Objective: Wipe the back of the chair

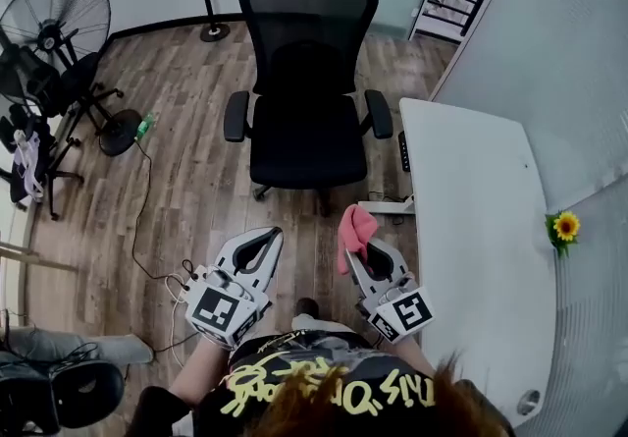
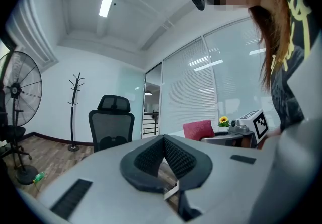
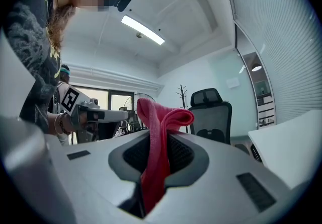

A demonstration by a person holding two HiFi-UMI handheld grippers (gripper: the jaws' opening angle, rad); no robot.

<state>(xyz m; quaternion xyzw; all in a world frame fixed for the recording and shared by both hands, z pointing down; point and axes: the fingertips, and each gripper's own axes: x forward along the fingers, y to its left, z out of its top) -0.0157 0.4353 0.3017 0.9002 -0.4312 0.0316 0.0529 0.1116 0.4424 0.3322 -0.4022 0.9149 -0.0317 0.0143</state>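
A black mesh office chair [image 1: 307, 81] with a headrest faces me in the middle of the wooden floor; its back [image 1: 308, 37] is on the far side. It also shows in the left gripper view as the chair [image 2: 111, 127] and in the right gripper view as the chair [image 3: 212, 116]. My right gripper [image 1: 365, 238] is shut on a folded pink cloth [image 1: 354, 234], whose fold sticks up between the jaws as the cloth [image 3: 160, 142]. My left gripper [image 1: 267, 241] is shut with nothing in it, jaw tips meeting [image 2: 163, 140]. Both grippers are held close to my body, well short of the chair.
A white desk [image 1: 471, 239] with a small sunflower [image 1: 564, 226] runs along the right, close to the chair's armrest. A standing fan [image 1: 57, 18] and tripod gear stand at the left, a coat stand base [image 1: 213, 31] behind the chair, and cables [image 1: 142, 219] lie on the floor.
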